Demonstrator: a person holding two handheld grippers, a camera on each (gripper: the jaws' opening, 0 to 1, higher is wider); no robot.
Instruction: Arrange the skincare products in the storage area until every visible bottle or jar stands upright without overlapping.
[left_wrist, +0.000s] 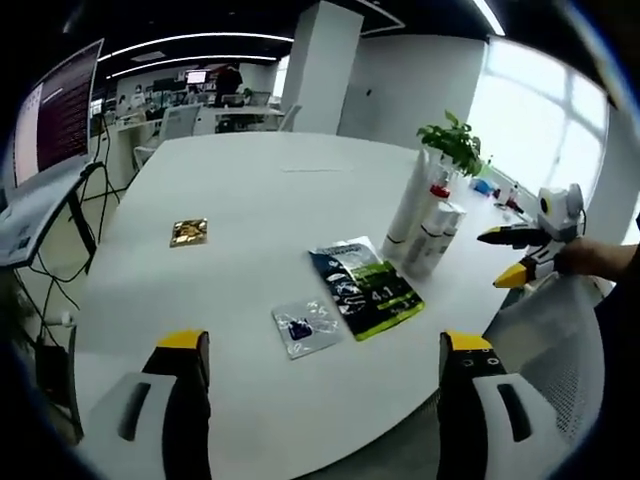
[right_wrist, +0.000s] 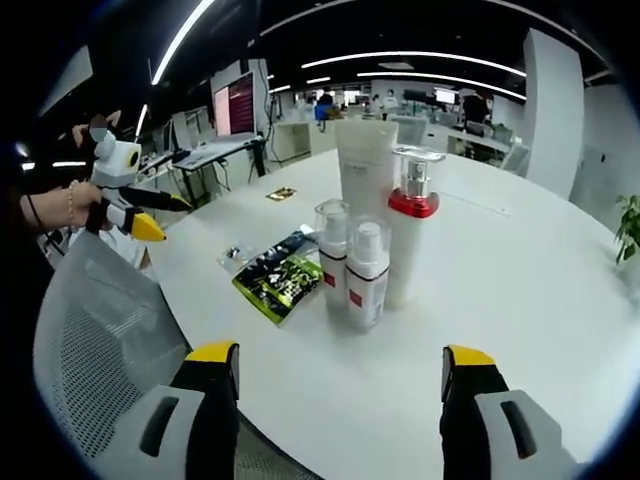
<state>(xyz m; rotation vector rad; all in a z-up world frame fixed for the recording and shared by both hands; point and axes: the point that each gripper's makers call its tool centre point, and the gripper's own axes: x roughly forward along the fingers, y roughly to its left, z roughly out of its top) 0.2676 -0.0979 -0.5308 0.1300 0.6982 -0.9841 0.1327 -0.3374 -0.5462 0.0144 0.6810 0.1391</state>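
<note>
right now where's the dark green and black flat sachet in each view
Left gripper view: the dark green and black flat sachet lies right of centre on the white table, beside a small silver sachet.
Right gripper view: it lies left of centre, just left of the two small white pump bottles.
Shared landmark: the tall white tube.

bare table around upright bottles, flat sachets beside them
</note>
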